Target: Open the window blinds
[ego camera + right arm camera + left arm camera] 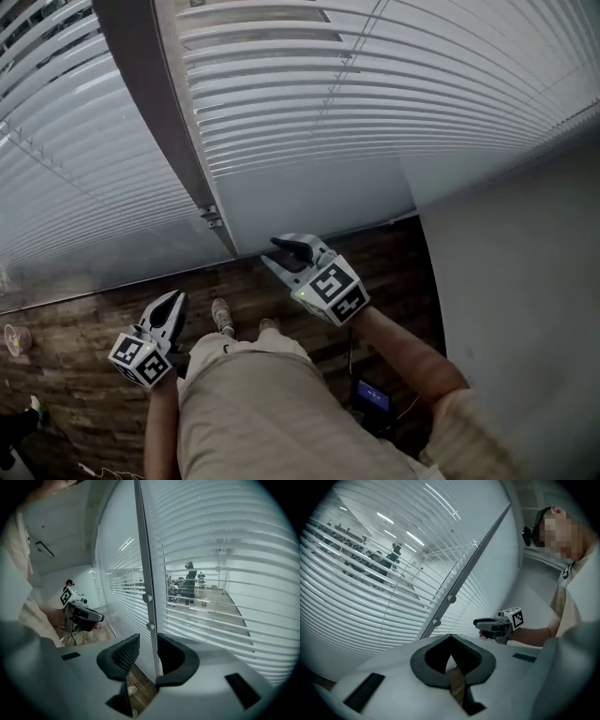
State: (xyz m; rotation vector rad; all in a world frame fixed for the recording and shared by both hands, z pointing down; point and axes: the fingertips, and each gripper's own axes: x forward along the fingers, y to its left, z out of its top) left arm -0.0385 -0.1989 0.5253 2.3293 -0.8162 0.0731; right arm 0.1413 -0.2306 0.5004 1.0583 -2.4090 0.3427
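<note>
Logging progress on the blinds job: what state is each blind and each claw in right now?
Left blind: lowered, slats tilted partly open.
Right blind: lowered, slats tilted partly open.
Left claw: shut, empty.
Right claw: open, empty.

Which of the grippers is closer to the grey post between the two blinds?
Right. The right gripper is up near the lower end of the grey post, just to its right. The left gripper is lower and farther back from it.
</note>
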